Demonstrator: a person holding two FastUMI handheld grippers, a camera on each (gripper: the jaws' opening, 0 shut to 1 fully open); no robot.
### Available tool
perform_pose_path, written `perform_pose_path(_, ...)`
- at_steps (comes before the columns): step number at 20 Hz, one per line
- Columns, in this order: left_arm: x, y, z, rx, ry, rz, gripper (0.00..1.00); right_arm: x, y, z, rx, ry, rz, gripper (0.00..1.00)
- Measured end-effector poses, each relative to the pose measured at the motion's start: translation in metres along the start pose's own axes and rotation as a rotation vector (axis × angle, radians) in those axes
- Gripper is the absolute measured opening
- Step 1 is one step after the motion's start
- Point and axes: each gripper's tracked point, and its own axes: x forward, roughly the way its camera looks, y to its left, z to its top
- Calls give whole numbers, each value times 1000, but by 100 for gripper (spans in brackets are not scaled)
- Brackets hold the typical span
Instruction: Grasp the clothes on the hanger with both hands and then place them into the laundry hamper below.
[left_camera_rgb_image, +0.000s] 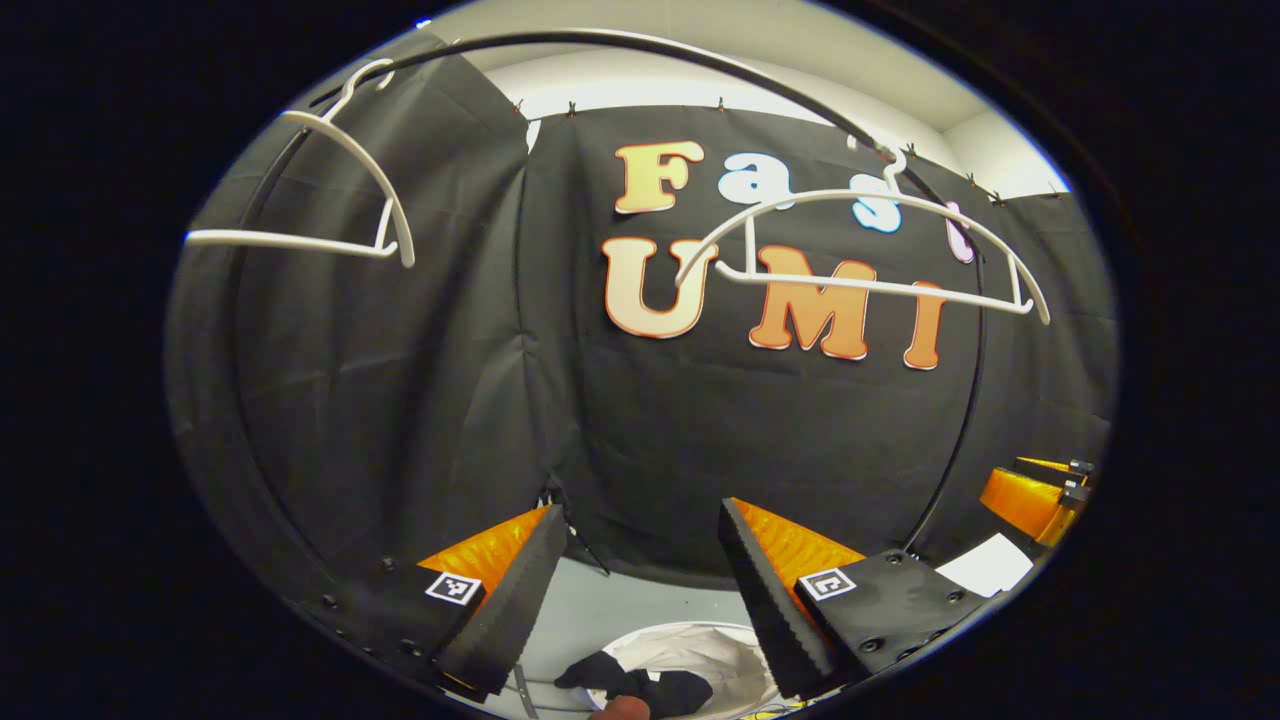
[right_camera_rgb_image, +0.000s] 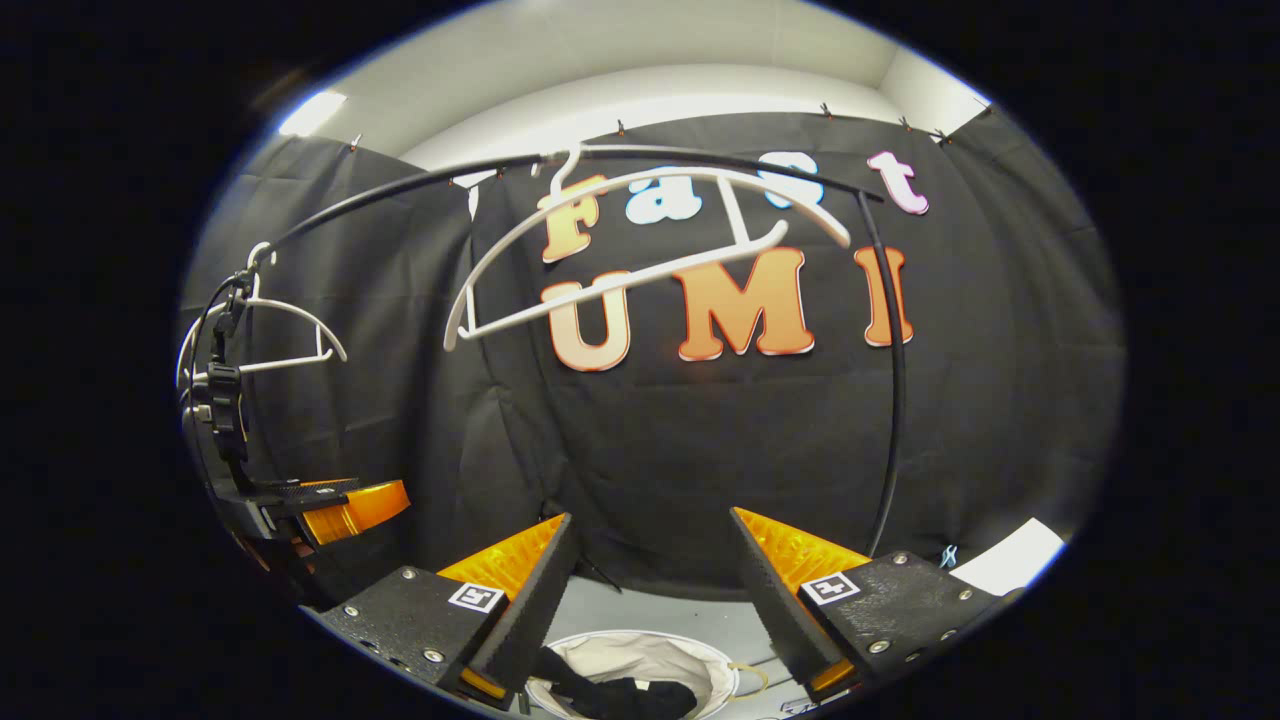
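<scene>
We judge the task to be at or very near its end: both white hangers hang bare and dark clothing lies in the hamper below.

Largest is the garment rail (right_camera_rgb_image: 890, 400), a thin black tube arching from 9 o'clock over the top and down an upright at 3 o'clock in the right gripper view. From it hangs a white plastic hanger (right_camera_rgb_image: 640, 270) at 12 o'clock, smooth, curved-shouldered, tilted, with nothing on it; a second white hanger (left_camera_rgb_image: 330, 215) sits at 10 o'clock in the left gripper view, equally bare.

At 6 o'clock lies the laundry hamper (right_camera_rgb_image: 720, 675), round, with a pale soft fabric wall. Inside it rest the dark clothes (right_camera_rgb_image: 625, 695), limp and crumpled, which look like matte black cloth.

The right gripper (right_camera_rgb_image: 650, 590) has its jaws spread wide, holding nothing; its fingers are black with ridged pads and orange backs. The left gripper (left_camera_rgb_image: 635, 590) is likewise spread and empty above the hamper.

What is left, as far as we can tell, is at most drawing the hands away.
</scene>
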Motion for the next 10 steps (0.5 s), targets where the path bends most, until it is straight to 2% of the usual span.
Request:
perform_pose_path(1, -1, 0, 5, 3, -25, 5, 100, -2, -4, 8, -7, -18, -6, 83)
perform_pose_path(3, -4, -2, 15, -7, -72, 6, 100, -9, -14, 23, -26, -51, -27, 100)
perform_pose_path(7, -21, 3, 19, -17, -128, -8, 99, -28, -34, 42, -42, -112, -72, 100)
perform_pose_path(8, -24, 3, 22, -11, -148, -10, 99, -31, -40, 45, -48, -125, -87, 92)
perform_pose_path(10, -28, 3, 26, -3, -175, -16, 99, -36, -57, 51, -51, -132, -111, 92)
